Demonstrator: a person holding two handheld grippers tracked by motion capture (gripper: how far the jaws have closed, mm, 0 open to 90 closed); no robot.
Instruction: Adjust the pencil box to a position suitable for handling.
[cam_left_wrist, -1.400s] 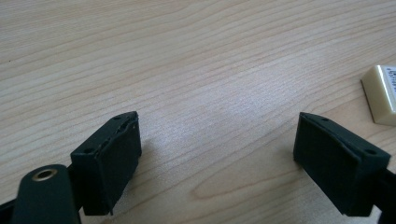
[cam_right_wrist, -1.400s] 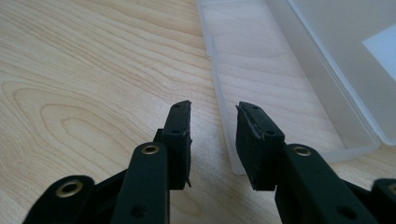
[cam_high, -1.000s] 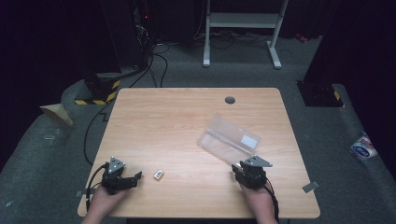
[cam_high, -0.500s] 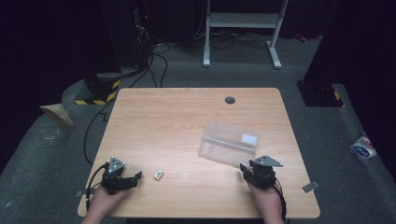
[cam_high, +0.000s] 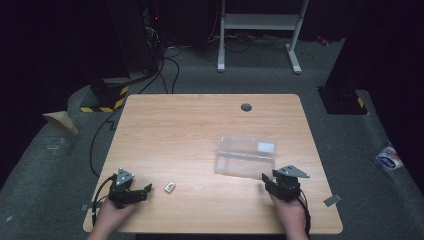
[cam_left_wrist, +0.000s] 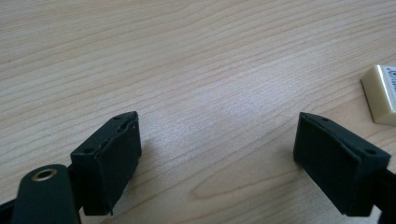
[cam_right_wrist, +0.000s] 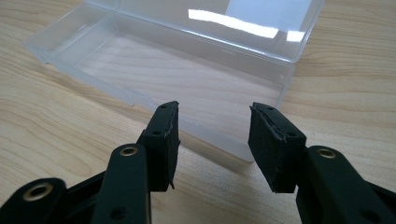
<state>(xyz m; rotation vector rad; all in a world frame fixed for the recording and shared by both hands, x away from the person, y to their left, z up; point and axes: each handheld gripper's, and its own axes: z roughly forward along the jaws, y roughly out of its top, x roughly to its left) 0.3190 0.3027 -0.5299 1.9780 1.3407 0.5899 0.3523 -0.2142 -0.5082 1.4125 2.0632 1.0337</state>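
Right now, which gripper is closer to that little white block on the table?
Left. The left gripper sits just beside the small white block; the right gripper is far across, by the clear box.

Bright lit table, dark surroundings, soft focus.

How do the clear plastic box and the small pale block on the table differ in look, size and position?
The clear plastic box is see-through; the small block is opaque and cream.
The box is far larger than the block.
The box lies open and empty just ahead of the right gripper; the block lies just right of the left gripper.
Both rest flat on the wooden table, and neither is gripped.
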